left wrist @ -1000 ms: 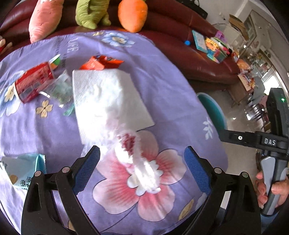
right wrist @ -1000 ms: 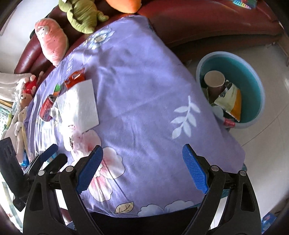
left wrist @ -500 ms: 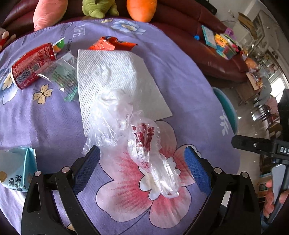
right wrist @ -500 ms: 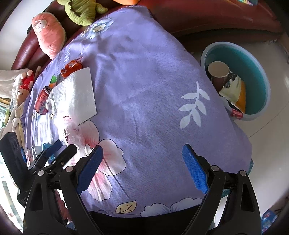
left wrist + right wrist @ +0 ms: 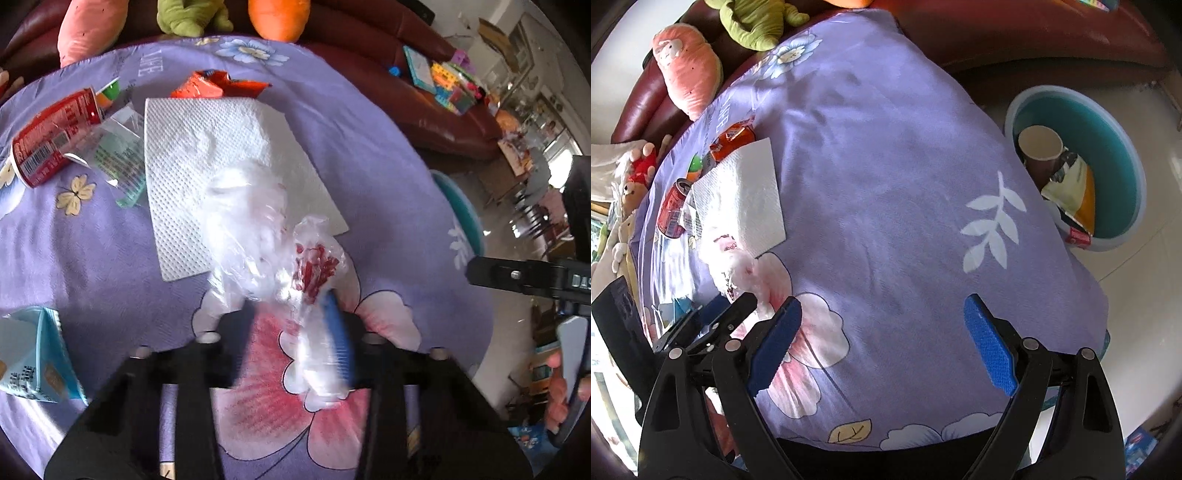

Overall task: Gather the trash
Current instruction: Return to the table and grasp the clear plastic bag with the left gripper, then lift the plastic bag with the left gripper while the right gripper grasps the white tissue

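Basin (image 5: 1137, 206): cup, wrappers binned. Worktop (image 5: 886, 184): can, tissue, carton, wrappers remain. Left tool (image 5: 295, 314) just closing on bag (image 5: 258, 236); right tool (image 5: 882, 339) wide, empty.

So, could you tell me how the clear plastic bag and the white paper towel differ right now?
The clear plastic bag is crumpled and see-through with red print; the white paper towel is opaque and plain. The bag sits between the left gripper fingers, which have just been closing on it; the towel lies flat and untouched. The bag partly overlaps the towel. Both rest on the purple tablecloth.
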A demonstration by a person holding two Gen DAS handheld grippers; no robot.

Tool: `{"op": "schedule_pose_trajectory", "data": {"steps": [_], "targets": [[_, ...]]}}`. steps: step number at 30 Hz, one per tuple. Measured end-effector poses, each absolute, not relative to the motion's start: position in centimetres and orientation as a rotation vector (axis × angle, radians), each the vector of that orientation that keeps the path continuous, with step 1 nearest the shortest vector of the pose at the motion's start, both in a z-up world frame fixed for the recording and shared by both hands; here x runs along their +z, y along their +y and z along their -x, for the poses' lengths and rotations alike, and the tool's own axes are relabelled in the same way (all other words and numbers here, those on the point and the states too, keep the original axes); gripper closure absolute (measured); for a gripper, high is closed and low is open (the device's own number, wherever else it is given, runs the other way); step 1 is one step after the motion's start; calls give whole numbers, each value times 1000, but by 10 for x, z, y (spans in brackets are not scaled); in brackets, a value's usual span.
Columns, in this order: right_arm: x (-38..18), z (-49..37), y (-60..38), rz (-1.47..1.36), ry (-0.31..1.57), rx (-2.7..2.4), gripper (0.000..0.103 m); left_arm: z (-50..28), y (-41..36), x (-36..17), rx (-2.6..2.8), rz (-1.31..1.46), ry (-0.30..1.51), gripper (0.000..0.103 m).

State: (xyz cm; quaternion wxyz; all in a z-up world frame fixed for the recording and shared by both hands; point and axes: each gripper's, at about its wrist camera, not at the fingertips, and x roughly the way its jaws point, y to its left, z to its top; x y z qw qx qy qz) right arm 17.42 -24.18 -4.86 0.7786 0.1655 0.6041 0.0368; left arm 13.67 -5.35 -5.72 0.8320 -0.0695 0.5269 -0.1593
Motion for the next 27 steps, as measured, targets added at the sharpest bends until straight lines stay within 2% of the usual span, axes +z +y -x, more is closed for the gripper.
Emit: {"op": "schedule_pose_trajectory", "data": {"steps": [12, 27], "targets": [[-31, -218, -183, -239, 1274, 173, 18, -149, 20, 13, -276, 252, 939, 71], [-72, -291, -82, -67, 1317, 302, 18, -175, 95, -6, -197, 382, 963, 71]]}}
